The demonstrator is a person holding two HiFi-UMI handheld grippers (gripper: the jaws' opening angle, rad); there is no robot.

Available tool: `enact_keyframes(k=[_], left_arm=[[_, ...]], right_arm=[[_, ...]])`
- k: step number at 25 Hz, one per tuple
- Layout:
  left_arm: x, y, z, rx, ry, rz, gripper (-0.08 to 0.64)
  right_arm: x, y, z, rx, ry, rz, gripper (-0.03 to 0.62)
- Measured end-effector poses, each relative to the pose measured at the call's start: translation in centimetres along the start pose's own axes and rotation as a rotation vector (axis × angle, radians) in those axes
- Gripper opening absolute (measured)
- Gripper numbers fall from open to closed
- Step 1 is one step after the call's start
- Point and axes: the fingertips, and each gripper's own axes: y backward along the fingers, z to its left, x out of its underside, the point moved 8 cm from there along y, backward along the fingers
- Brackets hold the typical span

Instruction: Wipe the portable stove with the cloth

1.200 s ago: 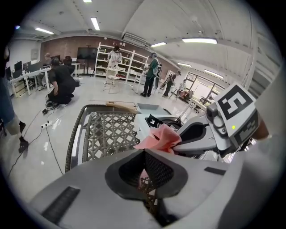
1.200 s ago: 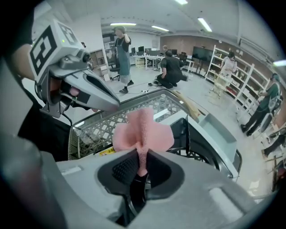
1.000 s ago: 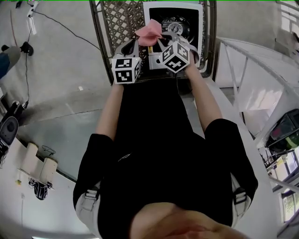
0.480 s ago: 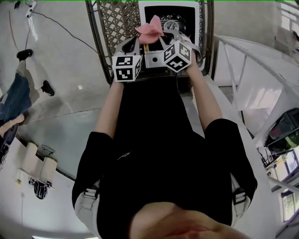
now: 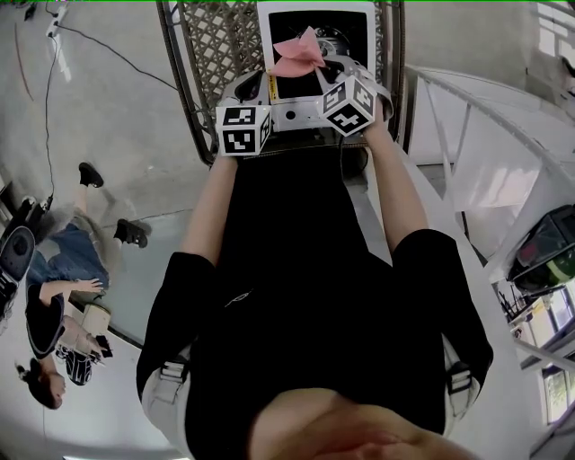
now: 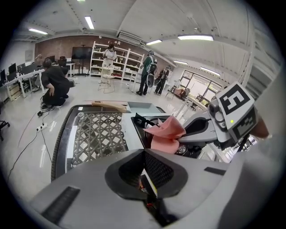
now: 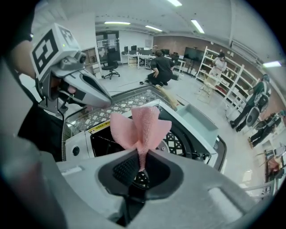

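Note:
A pink cloth (image 5: 296,54) is pinched in my right gripper (image 5: 312,67), which is shut on it; the cloth fans out above the jaws (image 7: 138,127). It hangs over the portable stove (image 5: 269,27), a white body with a black top and a round burner (image 7: 181,143). My left gripper (image 5: 260,87) sits just left of the right one, at the stove's near left corner, its jaws together and empty (image 6: 144,153). In the left gripper view the cloth (image 6: 166,134) and the right gripper's finger (image 6: 201,129) lie ahead to the right.
The stove stands on a dark table with a lattice top (image 5: 220,45), which spreads out to its left (image 6: 98,134). A white railing (image 5: 476,153) runs along the right. A person crouches on the floor at the left (image 5: 63,287); others stand by far shelves.
My right gripper has carried the cloth a little to the right and farther over the stove. The left gripper has hardly shifted. A person on the floor at the left has come into view.

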Motion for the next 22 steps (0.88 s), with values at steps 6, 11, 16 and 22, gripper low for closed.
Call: enact_keyframes(k=[6,11,16,22], left_arm=[[-0.3,-0.9,-1.2,0.018,-0.014,0.005,0.0],[-0.4,-1.4,-2.0,0.024,-0.018,0.01,0.0],[-0.6,-1.9,-2.9,0.034,-0.024,0.007,0.0],[-0.6,-2.3,-3.8,0.04,-0.035,0.015,0.0]], right_arm=[[1.4,0.5,-1.0,0.014,-0.006,0.017,0.029],[2.2,1.1,-2.0,0.035,-0.013,0.024,0.028],[3.2,1.7,-2.8,0.045,-0.038,0.017,0.028],[4.8,2.4,-3.8,0.065,-0.053,0.031,0.028]])
